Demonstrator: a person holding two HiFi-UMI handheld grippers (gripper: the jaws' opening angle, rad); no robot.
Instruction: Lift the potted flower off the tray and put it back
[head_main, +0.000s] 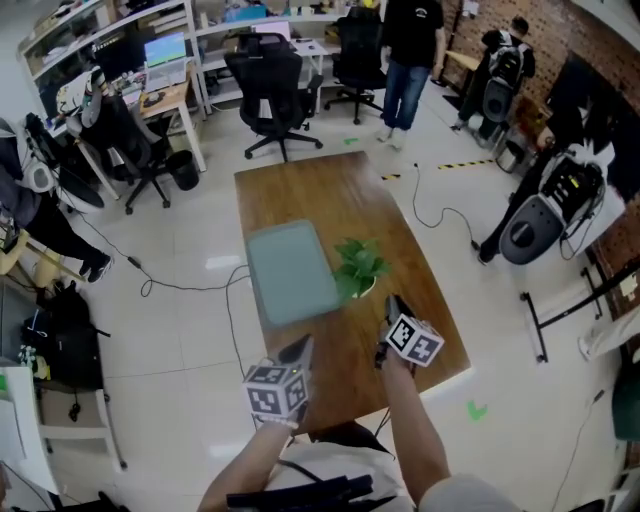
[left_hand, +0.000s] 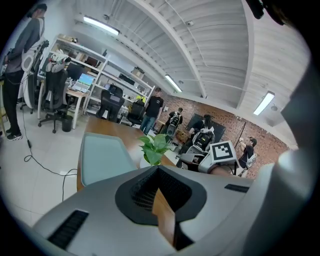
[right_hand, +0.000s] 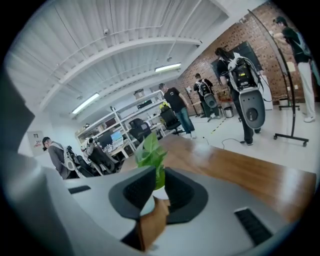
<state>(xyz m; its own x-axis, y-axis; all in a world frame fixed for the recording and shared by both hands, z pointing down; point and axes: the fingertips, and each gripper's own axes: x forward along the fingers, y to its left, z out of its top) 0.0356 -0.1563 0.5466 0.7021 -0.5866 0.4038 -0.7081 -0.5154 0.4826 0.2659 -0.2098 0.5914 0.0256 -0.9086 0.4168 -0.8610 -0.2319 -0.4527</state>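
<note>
Open workroom with a pale tiled floor (head_main: 200, 250). Shelves (head_main: 150, 30) with screens run along the far side, and black office chairs (head_main: 272, 90) stand before them. Brick wall (head_main: 560, 35) on the right. A person (head_main: 408, 50) stands past the far end of the table. A black cable (head_main: 445, 215) trails over the floor to the right.

Long wooden table (head_main: 340, 195), glossy, lengthwise away from the wearer.

Potted flower (head_main: 358, 264): green leaves in a small white pot, upright on the bare wood. It is off the tray, just beside the tray's right edge. No view shows whether pot and tray touch.

Tray (head_main: 290, 272): pale grey-green, rounded corners, flat on the table left of the plant, nothing on it.

Right gripper (right_hand: 160, 170): near the pot on its near right side, aimed at it. Jaws stand a narrow gap apart. In the right gripper view the leaves and white pot show through and above that gap, beyond the tips, and the pads press on nothing. Its marker cube (head_main: 413, 340) sits behind, over the table's near right part.

Left gripper (left_hand: 159, 168): over the near end of the table, below the tray's near edge and well apart from the plant. Fingertips are closed together with nothing between them. In the left gripper view the flower (left_hand: 156, 146) stands ahead past the tips, with the tray (left_hand: 102, 157) to the left.
</note>
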